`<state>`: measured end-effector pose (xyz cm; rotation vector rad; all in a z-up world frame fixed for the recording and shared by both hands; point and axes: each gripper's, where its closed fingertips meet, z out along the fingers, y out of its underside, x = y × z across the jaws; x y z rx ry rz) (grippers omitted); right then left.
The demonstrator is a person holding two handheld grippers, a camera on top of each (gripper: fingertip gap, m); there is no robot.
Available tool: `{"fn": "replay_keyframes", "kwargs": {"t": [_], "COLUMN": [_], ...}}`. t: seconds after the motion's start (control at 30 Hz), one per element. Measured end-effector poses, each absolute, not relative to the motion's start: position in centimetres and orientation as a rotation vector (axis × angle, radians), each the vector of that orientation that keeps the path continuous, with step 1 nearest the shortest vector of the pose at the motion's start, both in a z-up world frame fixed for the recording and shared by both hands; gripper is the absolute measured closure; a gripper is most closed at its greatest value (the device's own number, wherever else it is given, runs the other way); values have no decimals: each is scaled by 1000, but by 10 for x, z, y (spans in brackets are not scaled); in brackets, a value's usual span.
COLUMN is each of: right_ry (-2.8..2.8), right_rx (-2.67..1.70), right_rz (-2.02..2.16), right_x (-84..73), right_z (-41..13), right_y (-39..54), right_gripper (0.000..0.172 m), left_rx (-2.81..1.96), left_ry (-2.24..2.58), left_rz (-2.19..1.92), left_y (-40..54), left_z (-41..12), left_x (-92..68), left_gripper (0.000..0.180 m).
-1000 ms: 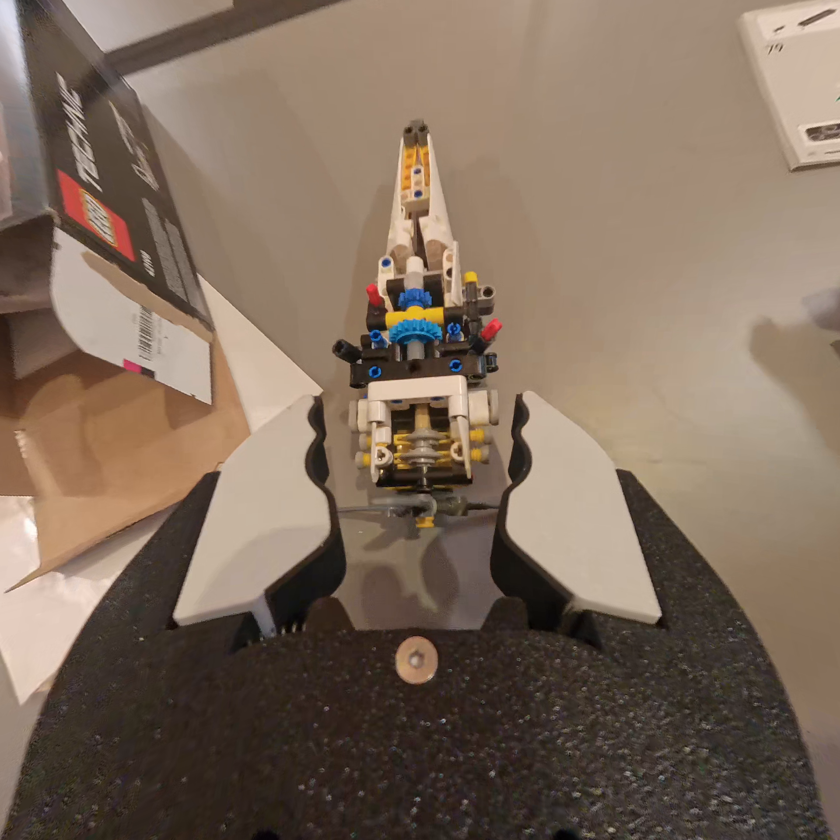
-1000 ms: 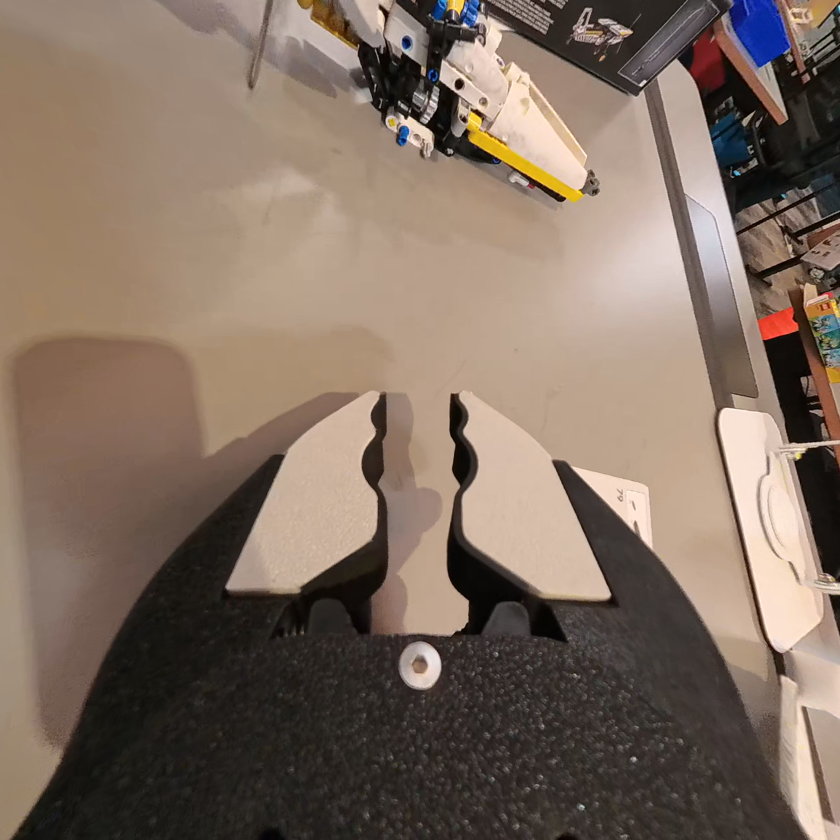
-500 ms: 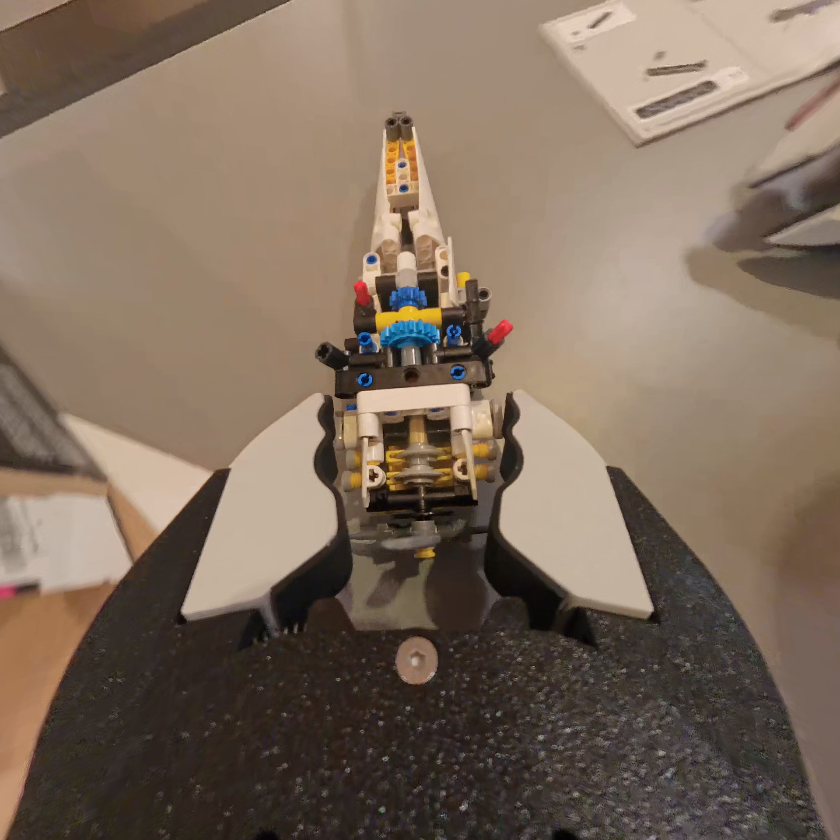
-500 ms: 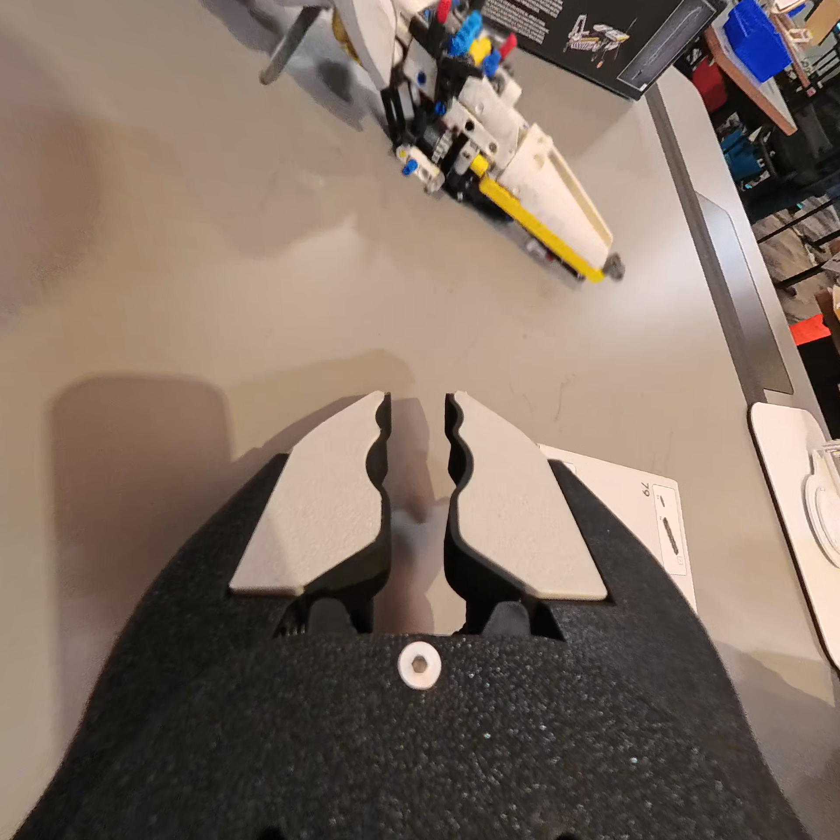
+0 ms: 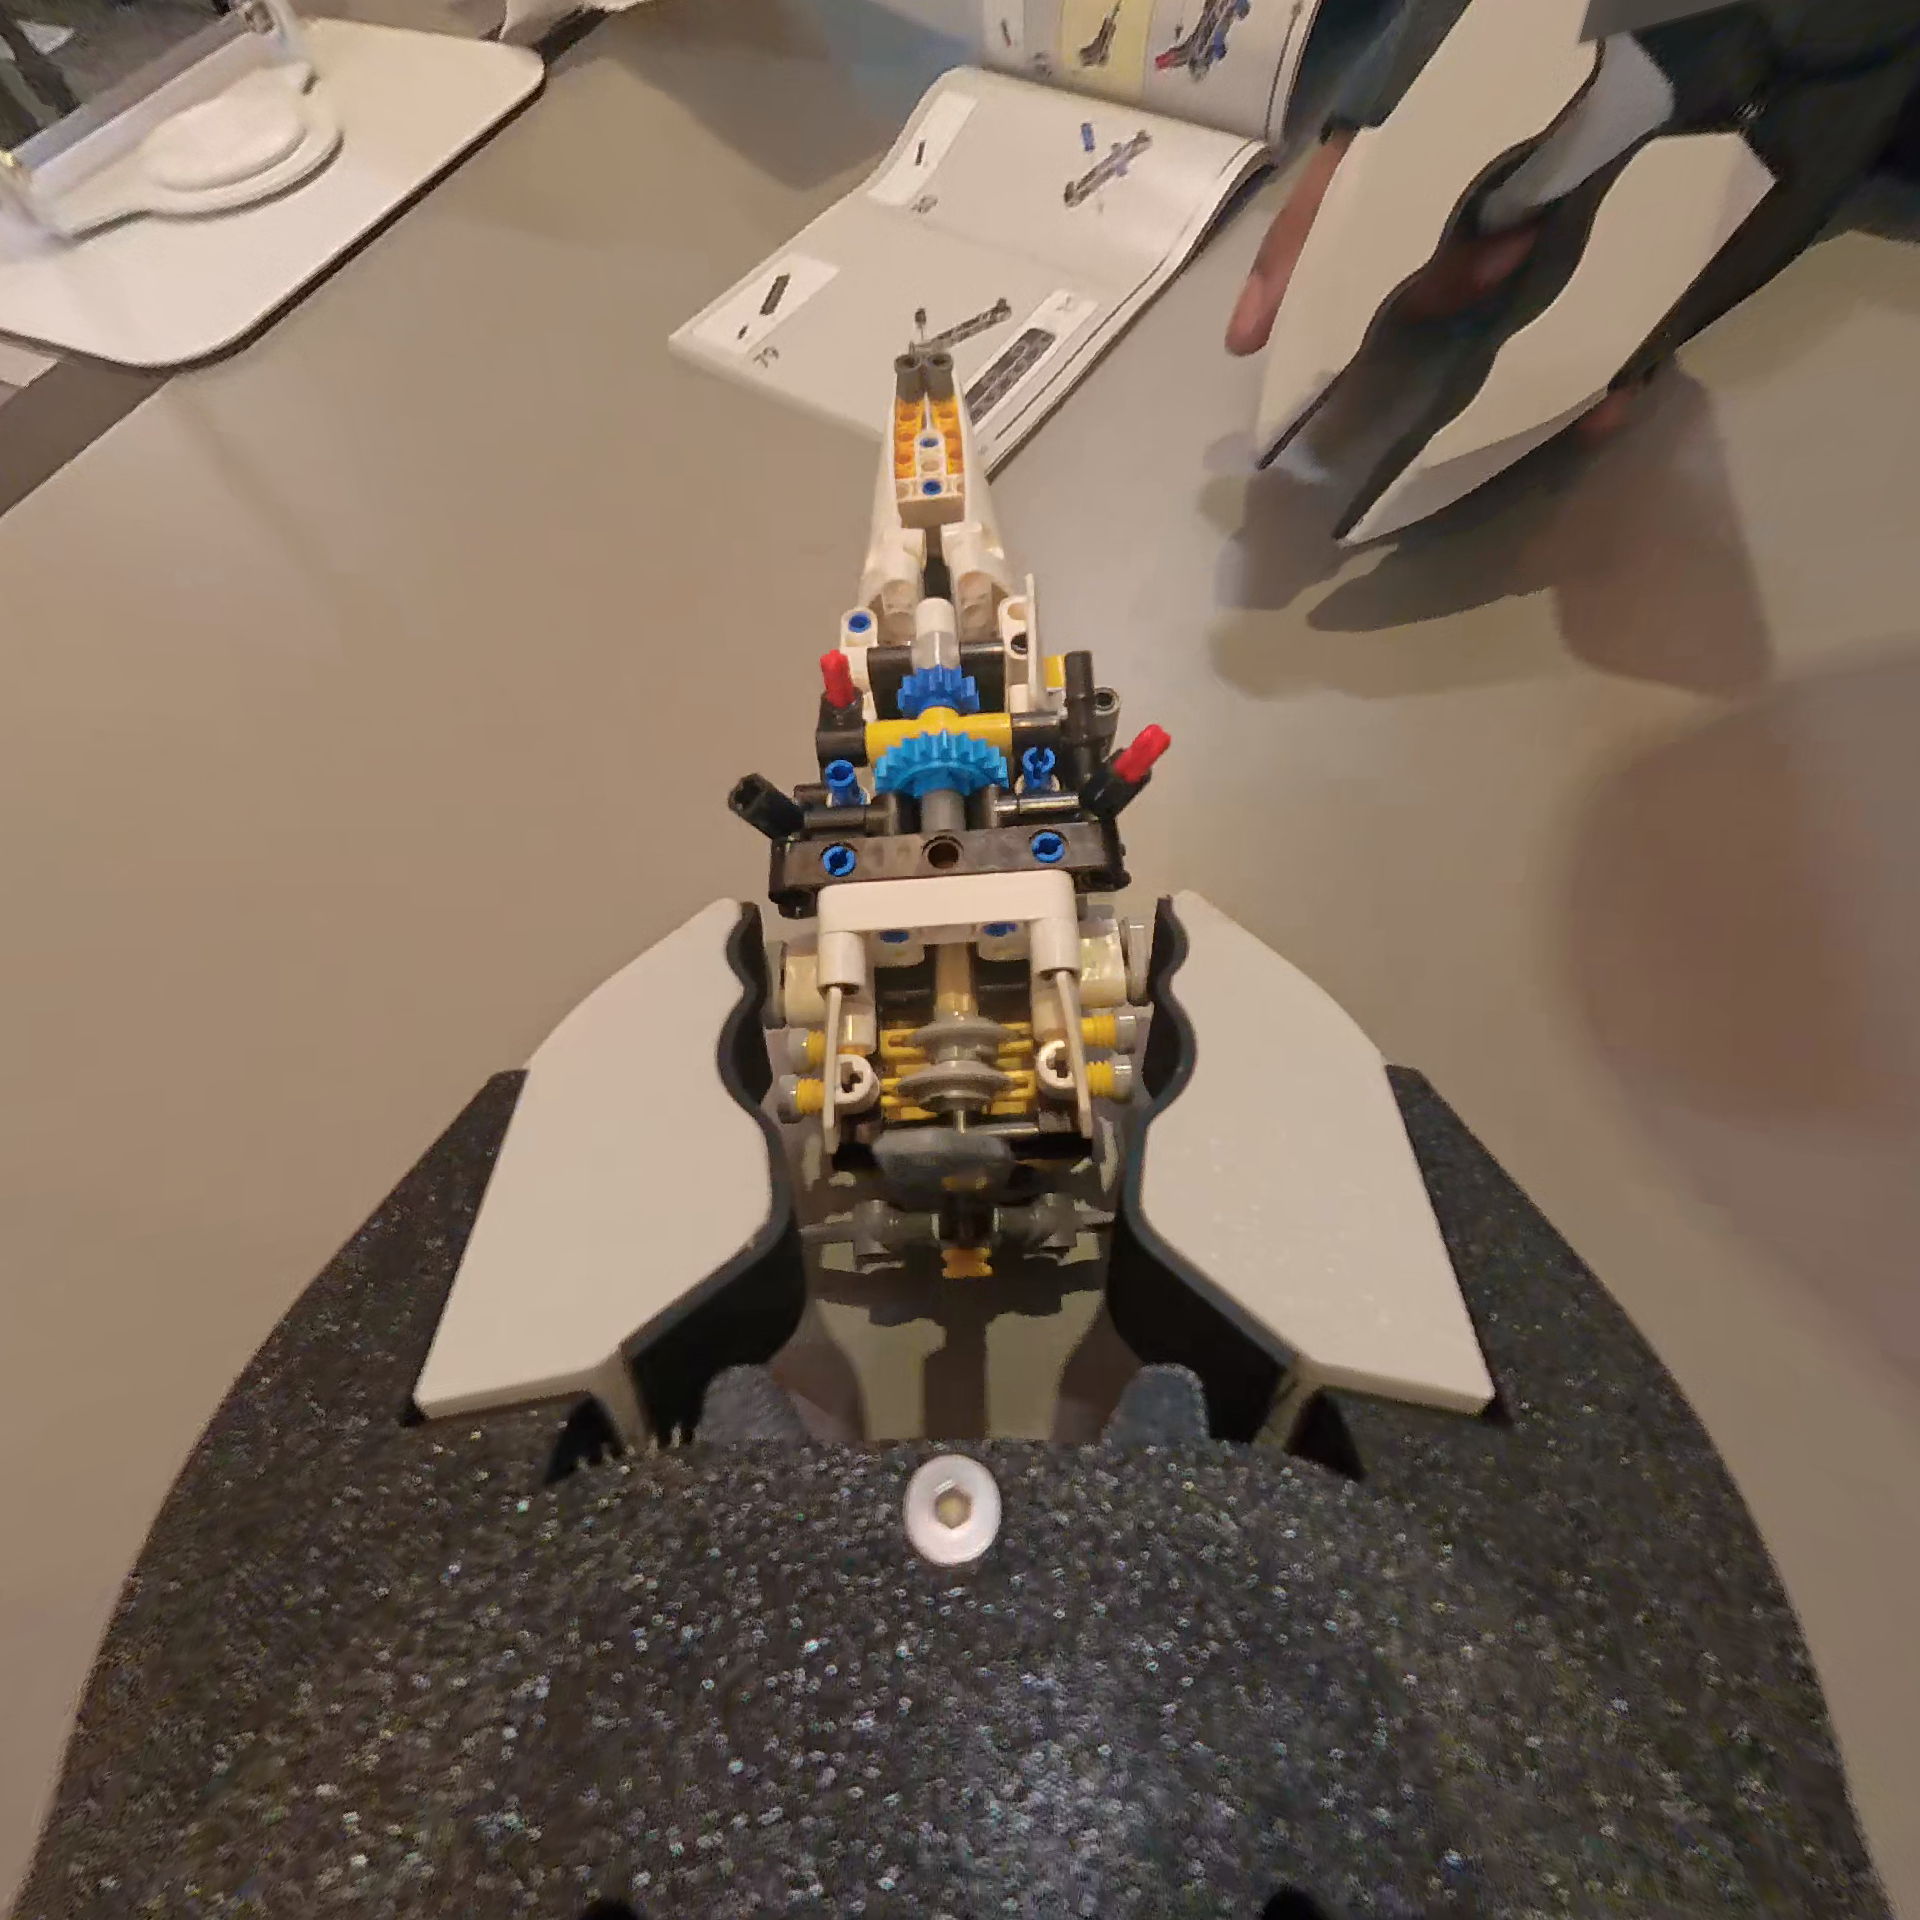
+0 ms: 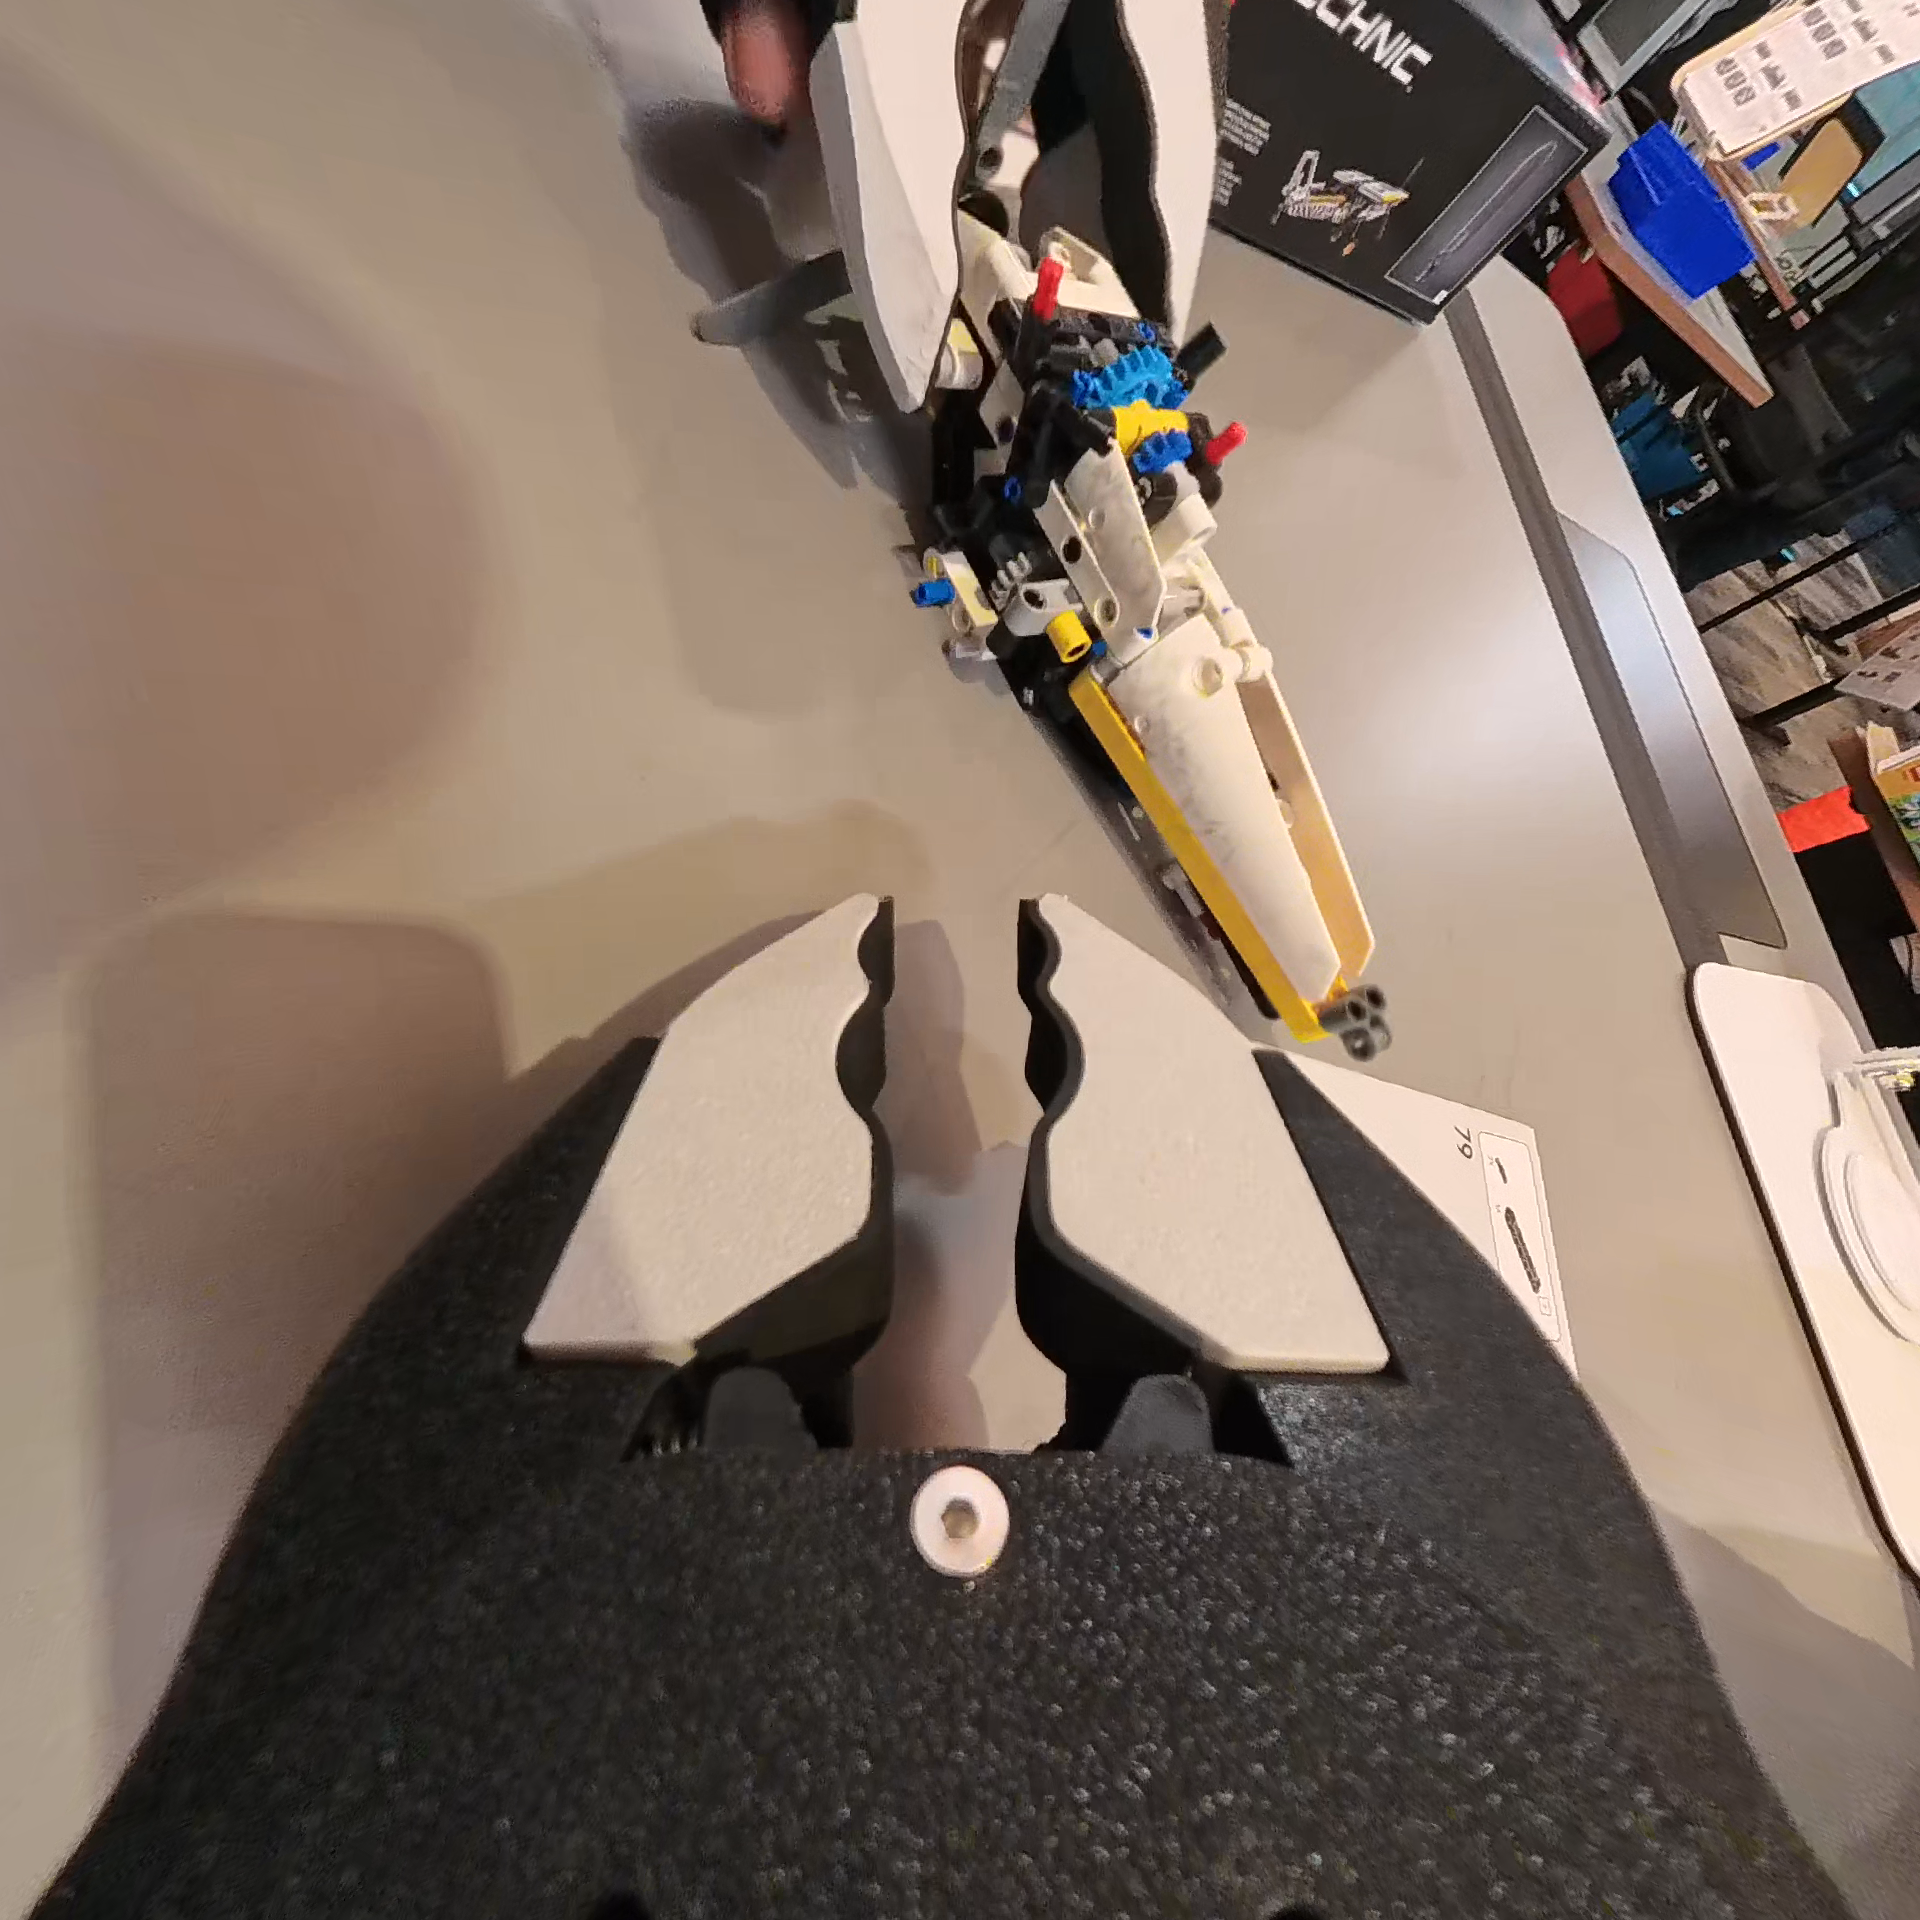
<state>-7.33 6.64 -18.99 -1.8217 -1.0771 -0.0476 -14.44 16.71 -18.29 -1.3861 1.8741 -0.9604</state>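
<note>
A long brick-built model, white and yellow with blue gears and red pins, lies on the beige table, nose pointing away. My left gripper is shut on the model's rear block, with both pads pressed against its sides. The right wrist view shows the same grasp: the left gripper clamps the model from the far side. My right gripper is open a little with only bare table between its fingers. It hovers just left of the model's nose, and also shows in the left wrist view.
An open instruction booklet lies beyond the model's nose and under my right gripper. A white tray lies at the far left, seen also at the right edge. A black box stands behind. A person's finger shows beside the right gripper.
My left gripper closed on the model's rear and swung it round, away from the box and toward the booklet. The model's nose came close to my right gripper, whose jaws narrowed slightly.
</note>
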Motion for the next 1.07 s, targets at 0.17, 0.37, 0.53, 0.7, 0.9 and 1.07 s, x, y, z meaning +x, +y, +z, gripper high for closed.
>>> {"fn": "replay_keyframes", "kwargs": {"t": [0.17, 0.37, 0.53, 0.7, 0.9, 1.07], "right_ry": [-1088, -1105, -1114, -1112, -1111, -1106], "right_rx": [-1822, -1824, -1826, -1829, -1826, -1829], "right_rz": [-52, -69, -84, -88, -91, -93], "right_x": [-74, -75, -75, -74, -74, -74], "right_z": [-192, -194, -196, -196, -196, -196], "right_y": [66, 66, 66, 66, 66, 67], "right_gripper": [149, 149, 149, 149, 149, 149], "left_rx": [-1357, -1343, -1337, -1341, -1357, -1385], "left_ry": [1858, 1870, 1875, 1870, 1854, 1827], "left_rz": [-996, -1009, -1014, -1011, -1002, -986], "left_y": [165, 162, 158, 153, 142, 130], "left_z": [-182, -182, -182, -181, -181, -182], "left_x": [-141, -140, -137, -134, -123, -112], "left_gripper": [108, 108, 108, 108, 108, 107]}}
